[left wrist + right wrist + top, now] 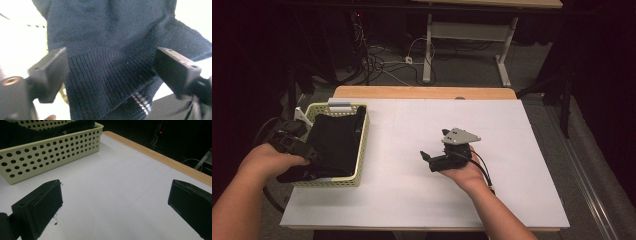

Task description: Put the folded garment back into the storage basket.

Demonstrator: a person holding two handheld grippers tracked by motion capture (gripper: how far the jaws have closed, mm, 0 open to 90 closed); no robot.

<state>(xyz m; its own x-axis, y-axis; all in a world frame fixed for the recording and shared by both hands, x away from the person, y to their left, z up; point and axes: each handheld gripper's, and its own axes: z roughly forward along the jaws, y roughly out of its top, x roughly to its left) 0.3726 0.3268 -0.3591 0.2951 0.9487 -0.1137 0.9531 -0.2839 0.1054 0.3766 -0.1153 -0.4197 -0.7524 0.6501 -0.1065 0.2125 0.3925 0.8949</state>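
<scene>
Left hand [269, 160]: we see it at the left edge of the table, holding the left gripper [314, 157] at the near left corner of the basket.
Left gripper [110, 72]: its jaws stand apart on either side of a ribbed hem of dark cloth; in the left gripper view both pads sit clear of the knit, so we call it open, with the cloth between the jaws but not pinched.
Dark garment [107, 50]: a dark blue knit piece with a ribbed band and a few thin pale stripes near the lower edge; in the high view [334, 142] it lies piled inside the basket, and one fold spills over the near left rim.
Basket [361, 150]: pale yellow plastic with rows of round holes, standing on the left part of the white tabletop; in the right gripper view [50, 152] its perforated wall runs across the upper left.
Table [412, 190]: white top with a wooden strip along the far edge.
Right gripper [432, 161]: held in the right hand [467, 172] near the middle of the table, well apart from the basket, jaws pointing toward it.
Right gripper jaws: in the right gripper view [115, 202] we see them spread wide over bare white tabletop, with nothing between them.
</scene>
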